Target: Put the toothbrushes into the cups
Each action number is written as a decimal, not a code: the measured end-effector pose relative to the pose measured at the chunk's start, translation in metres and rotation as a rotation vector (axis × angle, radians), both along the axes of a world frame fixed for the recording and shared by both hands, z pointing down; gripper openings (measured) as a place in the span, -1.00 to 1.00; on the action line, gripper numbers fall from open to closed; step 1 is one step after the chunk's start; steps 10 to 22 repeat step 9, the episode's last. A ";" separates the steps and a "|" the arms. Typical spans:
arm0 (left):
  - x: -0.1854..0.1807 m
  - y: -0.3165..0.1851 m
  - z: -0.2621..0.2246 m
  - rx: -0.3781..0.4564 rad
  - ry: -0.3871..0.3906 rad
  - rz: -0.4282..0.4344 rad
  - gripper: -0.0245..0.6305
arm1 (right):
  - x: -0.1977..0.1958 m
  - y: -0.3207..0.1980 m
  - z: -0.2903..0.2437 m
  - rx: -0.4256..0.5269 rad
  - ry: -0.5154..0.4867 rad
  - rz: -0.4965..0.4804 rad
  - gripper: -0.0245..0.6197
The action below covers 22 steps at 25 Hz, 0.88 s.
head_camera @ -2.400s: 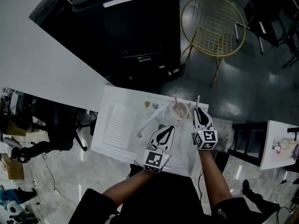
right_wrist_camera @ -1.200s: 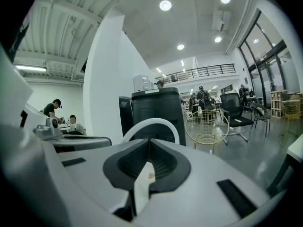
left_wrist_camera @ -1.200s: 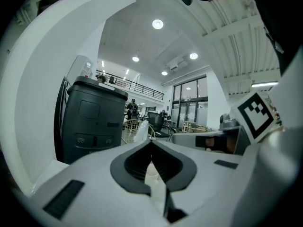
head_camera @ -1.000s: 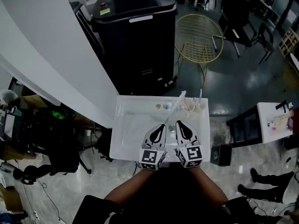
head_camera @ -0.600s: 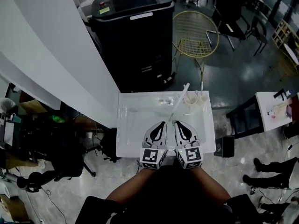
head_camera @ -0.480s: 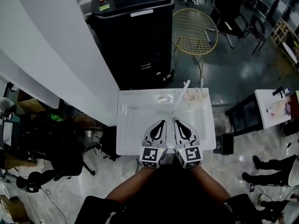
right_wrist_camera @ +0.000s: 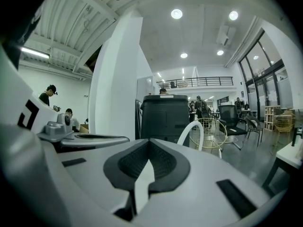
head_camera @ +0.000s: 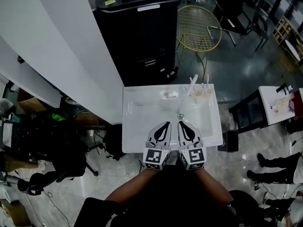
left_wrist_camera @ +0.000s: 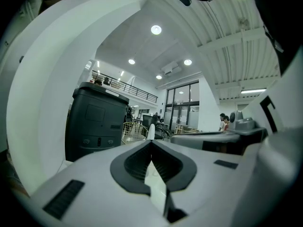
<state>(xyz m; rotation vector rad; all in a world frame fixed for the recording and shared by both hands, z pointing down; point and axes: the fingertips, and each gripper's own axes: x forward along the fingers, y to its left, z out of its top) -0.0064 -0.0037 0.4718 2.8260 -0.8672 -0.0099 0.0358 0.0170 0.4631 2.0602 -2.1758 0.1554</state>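
Two small cups stand side by side at the far right corner of the white sink top. A thin toothbrush sticks up out of the right cup; what the left cup holds is too small to tell. My left gripper and right gripper lie side by side at the near edge, well short of the cups. Both are shut with nothing between their jaws, as the left gripper view and the right gripper view also show.
A white arched faucet rises near the cups, above the drain. Beyond the sink stand a black bin and a gold wire chair. A white wall runs along the left. People stand in the background.
Both grippers have drawn back from the cups to the near edge of the sink and now rest together, shut. The right gripper no longer holds a toothbrush.
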 end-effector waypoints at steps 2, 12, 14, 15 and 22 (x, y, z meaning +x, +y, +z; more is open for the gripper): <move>-0.002 0.005 0.000 0.006 -0.001 0.016 -0.89 | -0.005 0.002 0.002 -0.002 -0.007 -0.001 -0.87; -0.013 -0.002 0.006 -0.013 -0.001 0.012 -0.89 | -0.014 0.000 0.001 0.005 -0.007 0.006 -0.87; -0.013 -0.002 0.006 -0.013 -0.001 0.012 -0.89 | -0.014 0.000 0.001 0.005 -0.007 0.006 -0.87; -0.013 -0.002 0.006 -0.013 -0.001 0.012 -0.89 | -0.014 0.000 0.001 0.005 -0.007 0.006 -0.87; -0.013 -0.002 0.006 -0.013 -0.001 0.012 -0.89 | -0.014 0.000 0.001 0.005 -0.007 0.006 -0.87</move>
